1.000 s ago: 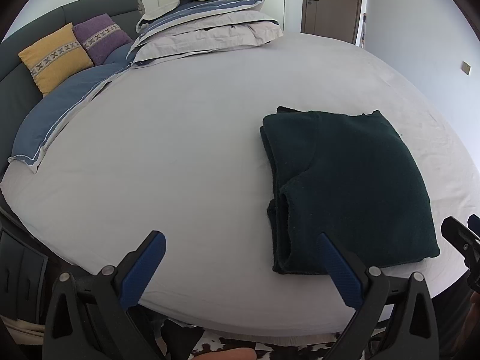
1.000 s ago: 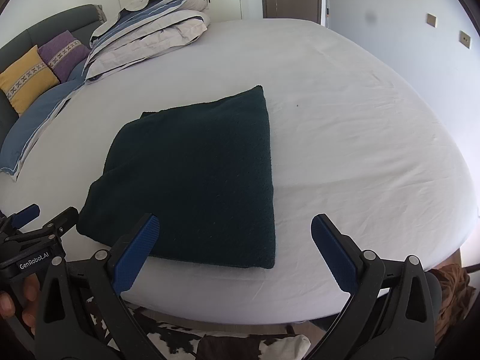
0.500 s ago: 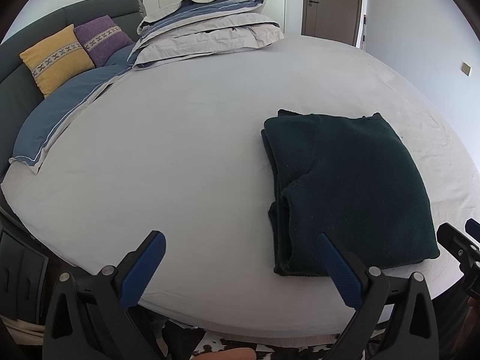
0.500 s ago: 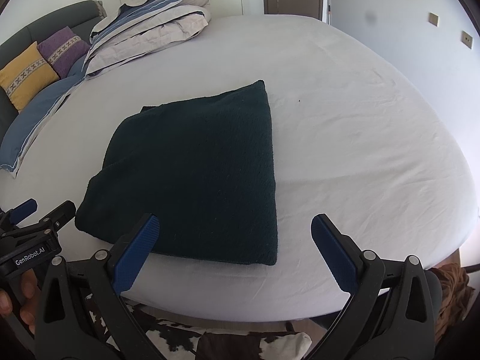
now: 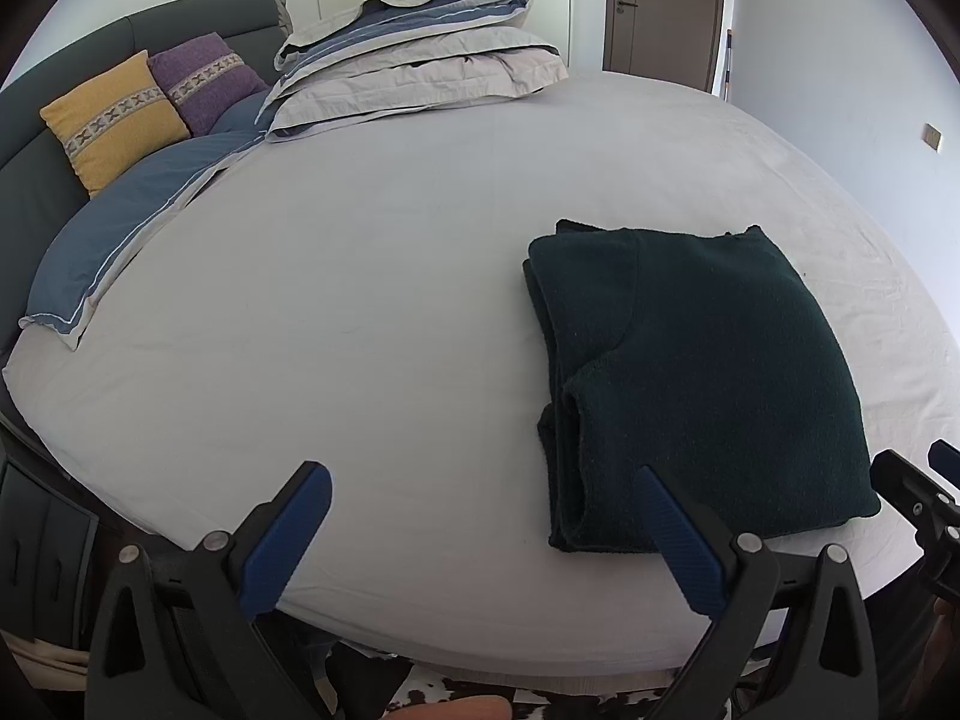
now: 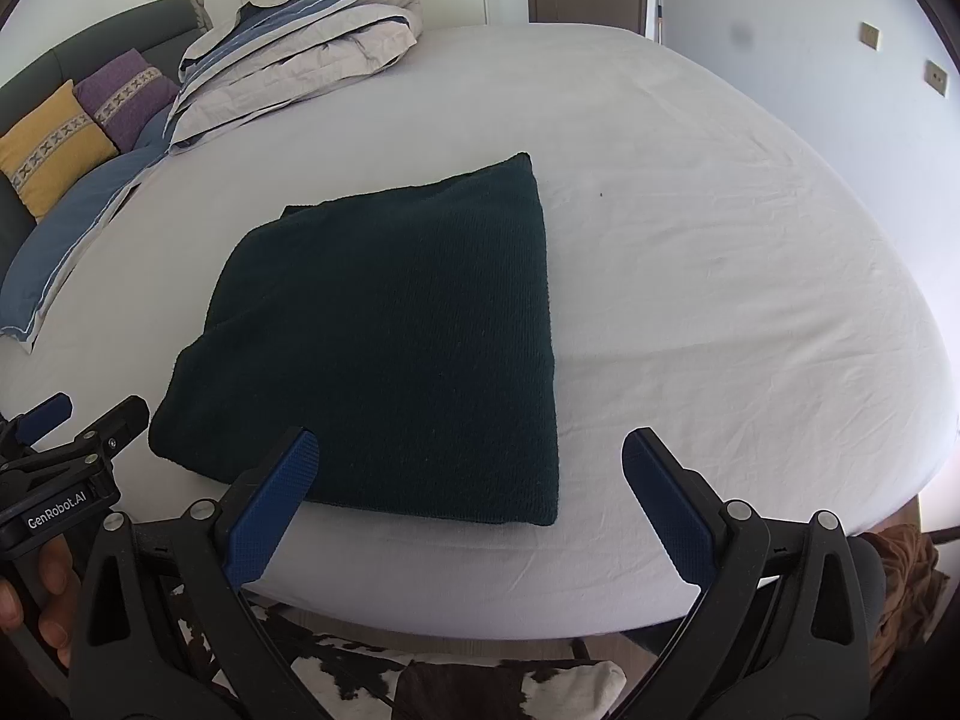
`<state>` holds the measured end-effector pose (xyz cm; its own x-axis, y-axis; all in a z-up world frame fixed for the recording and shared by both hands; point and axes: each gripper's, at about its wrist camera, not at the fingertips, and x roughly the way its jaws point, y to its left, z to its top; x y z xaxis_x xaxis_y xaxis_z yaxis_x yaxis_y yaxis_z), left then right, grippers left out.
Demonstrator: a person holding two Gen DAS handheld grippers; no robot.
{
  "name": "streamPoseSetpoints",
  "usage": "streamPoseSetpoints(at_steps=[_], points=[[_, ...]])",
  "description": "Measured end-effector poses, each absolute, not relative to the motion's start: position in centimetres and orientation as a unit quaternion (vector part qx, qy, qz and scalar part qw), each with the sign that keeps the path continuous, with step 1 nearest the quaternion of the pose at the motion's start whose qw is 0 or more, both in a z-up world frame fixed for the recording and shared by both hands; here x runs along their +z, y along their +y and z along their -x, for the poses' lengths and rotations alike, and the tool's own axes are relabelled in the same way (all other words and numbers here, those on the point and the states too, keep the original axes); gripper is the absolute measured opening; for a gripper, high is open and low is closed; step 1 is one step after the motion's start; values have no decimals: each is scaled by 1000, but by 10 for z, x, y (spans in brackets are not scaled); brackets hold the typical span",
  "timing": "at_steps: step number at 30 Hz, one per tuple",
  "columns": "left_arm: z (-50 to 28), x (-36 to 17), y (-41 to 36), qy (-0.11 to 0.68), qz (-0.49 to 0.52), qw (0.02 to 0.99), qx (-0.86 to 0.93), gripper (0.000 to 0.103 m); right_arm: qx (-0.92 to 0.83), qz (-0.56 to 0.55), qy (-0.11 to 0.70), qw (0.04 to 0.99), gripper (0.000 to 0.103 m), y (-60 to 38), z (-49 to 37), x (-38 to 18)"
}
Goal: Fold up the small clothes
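A dark green knitted garment (image 5: pixel 690 372) lies folded into a rectangle on the white bed sheet (image 5: pixel 360 330), near the front edge. It also shows in the right wrist view (image 6: pixel 390 348). My left gripper (image 5: pixel 480 528) is open and empty, held above the bed's front edge to the left of the garment; its right fingertip overlaps the garment's near corner in view. My right gripper (image 6: pixel 468 480) is open and empty, over the garment's near right corner. The left gripper also shows at the left edge of the right wrist view (image 6: pixel 66 450).
Folded duvets (image 5: pixel 414 72) are stacked at the far side of the bed. A yellow cushion (image 5: pixel 111 117) and a purple cushion (image 5: pixel 204 81) lean on the grey headboard at the left, with a blue pillow (image 5: pixel 120 234) below. A cowhide rug (image 6: pixel 450 684) lies under the front edge.
Both grippers have drifted slightly; the garment sits a little further off in both views. Both grippers stay open and the garment has not moved on the bed.
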<state>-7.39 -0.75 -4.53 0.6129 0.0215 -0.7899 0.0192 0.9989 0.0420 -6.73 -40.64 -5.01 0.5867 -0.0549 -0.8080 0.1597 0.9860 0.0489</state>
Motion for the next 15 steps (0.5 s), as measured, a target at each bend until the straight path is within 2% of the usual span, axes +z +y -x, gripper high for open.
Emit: streamPoseSetpoints(at_steps=[15], points=[[76, -49, -9, 442, -24, 897, 1, 103, -56, -57, 455, 887, 103, -407, 63, -54]])
